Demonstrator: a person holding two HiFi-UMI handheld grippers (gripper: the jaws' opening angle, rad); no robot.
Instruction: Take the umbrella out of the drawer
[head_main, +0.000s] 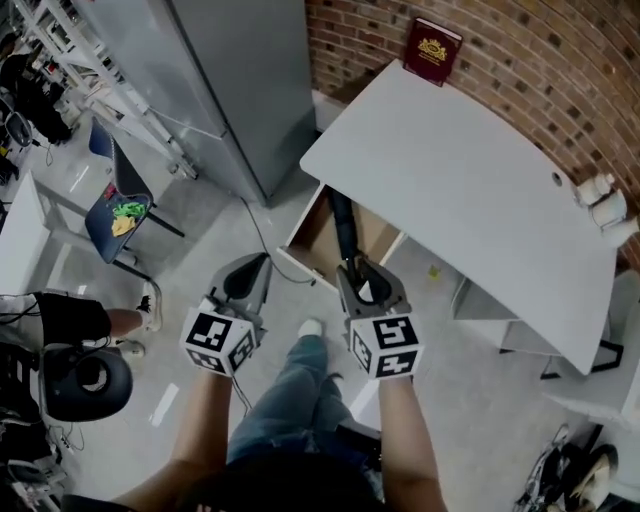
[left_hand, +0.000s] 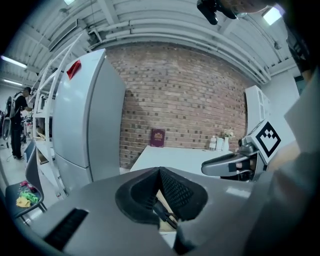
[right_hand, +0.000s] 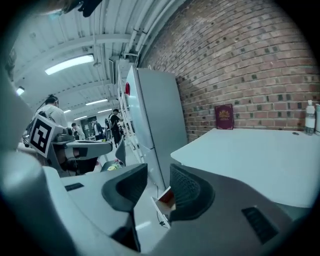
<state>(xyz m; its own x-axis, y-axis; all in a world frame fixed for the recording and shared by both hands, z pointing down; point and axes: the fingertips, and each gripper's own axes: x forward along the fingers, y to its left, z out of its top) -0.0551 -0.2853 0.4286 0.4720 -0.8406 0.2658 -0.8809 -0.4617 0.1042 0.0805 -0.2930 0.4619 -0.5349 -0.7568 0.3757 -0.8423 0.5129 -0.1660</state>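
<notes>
1. Umbrella (head_main: 342, 228): dark and folded, it lies lengthwise in the open drawer (head_main: 303, 238), which sticks out from under the worktop's (head_main: 470, 180) near edge, close to its left corner. Its near end points toward the person.
2. The right tool (head_main: 360, 275) hangs just over that near end, jaws a modest gap apart with nothing between them. From where I stand this looks like the reach before the grip. I'd bring it down so the jaws straddle the shaft across its width, not along it.
3. Close only once both pads sit level with the shaft. A fabric-wrapped roll will probably squash a little, so the grip wants to be firm.
4. Raise the near end first, then draw toward the person. The far end seems tucked beneath the worktop's near edge and could catch there, or on the drawer front.
5. The left tool (head_main: 258, 265) sits left of the drawer, jaws closed and empty. It could open to steady the far end.
</notes>
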